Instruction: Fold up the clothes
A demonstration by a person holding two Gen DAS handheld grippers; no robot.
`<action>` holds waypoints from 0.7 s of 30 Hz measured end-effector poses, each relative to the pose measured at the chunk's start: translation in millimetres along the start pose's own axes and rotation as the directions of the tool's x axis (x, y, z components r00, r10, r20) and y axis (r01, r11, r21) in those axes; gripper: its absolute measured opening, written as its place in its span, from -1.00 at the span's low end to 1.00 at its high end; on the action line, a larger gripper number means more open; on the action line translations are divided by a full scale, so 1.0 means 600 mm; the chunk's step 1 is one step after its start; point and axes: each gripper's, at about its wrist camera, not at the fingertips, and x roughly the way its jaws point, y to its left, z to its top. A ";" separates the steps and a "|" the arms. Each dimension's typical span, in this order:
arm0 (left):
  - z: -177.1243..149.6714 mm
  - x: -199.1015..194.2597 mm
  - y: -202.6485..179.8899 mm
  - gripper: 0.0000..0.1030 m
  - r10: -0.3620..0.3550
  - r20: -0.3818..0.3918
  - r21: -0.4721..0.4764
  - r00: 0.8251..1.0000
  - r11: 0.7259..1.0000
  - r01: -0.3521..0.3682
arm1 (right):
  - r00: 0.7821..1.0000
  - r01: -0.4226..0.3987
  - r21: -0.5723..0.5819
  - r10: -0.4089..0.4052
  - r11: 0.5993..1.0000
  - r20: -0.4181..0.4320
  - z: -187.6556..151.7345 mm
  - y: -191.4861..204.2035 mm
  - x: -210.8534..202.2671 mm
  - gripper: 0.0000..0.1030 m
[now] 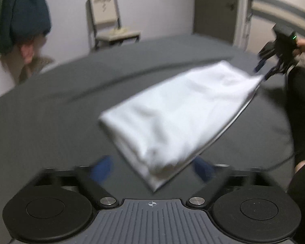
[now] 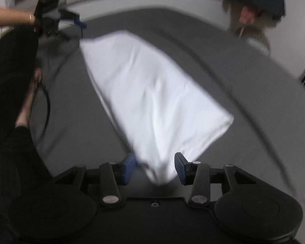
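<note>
The left gripper (image 1: 152, 168) has its blue fingers (image 1: 102, 167) spread wide, with a corner of the white garment (image 1: 172, 111) lying between them but touched by neither; the picture is smeared, so how near the cloth sits to either finger is hard to judge. The garment itself lies as a long folded strip on the grey sheet (image 1: 50, 122), running diagonally from one tool to the other. At its far end the right gripper (image 2: 155, 166) is likewise spread, the blue pads (image 2: 129, 167) standing apart on either side of a bunched tip of cloth, with nothing pinched. The main risk, as I judge it, is a poor grab at either end: if a tool closes only on the top layer, the strip will peel open when lifted and the fold made so far will come undone. Closing too near the very tip could let the thin cloth slip out midway, leaving one end dangling and the strip skewed. The two ends also need to rise together; one moving ahead would drag the strip across the sheet and wrinkle it. A black cable (image 2: 47, 101) loops on the sheet just left of the strip in the right view, and it could snag a tool or catch under the cloth.
</note>
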 end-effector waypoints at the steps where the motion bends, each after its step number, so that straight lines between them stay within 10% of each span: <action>1: 0.010 0.000 -0.006 0.82 -0.012 0.006 0.031 1.000 0.999 0.012 | 1.000 0.030 -0.026 -0.030 0.999 0.002 0.007 0.010 -0.003 -0.17; 5: 0.035 0.041 -0.070 0.81 0.100 -0.128 0.424 0.987 0.905 -0.036 | 0.987 0.108 -0.183 -0.127 0.977 -0.098 0.025 0.063 0.031 -0.18; 11: 0.031 0.087 -0.136 0.40 0.195 -0.194 0.776 0.961 0.630 0.029 | 0.956 0.157 -0.395 -0.240 0.905 -0.168 0.034 0.116 0.084 -0.21; 13: 0.022 0.100 -0.156 0.32 0.239 -0.192 0.854 0.952 0.519 0.042 | 0.940 0.170 -0.478 -0.286 0.862 -0.183 0.031 0.132 0.100 -0.21; 17: 0.014 0.114 -0.181 0.06 0.298 -0.178 0.922 0.938 0.384 0.053 | 0.931 0.181 -0.515 -0.315 0.838 -0.185 0.031 0.140 0.117 -0.24; 21: 0.011 0.113 -0.198 -0.21 0.312 -0.169 0.949 0.935 0.306 0.070 | 0.932 0.193 -0.523 -0.321 0.830 -0.165 0.032 0.144 0.123 -0.42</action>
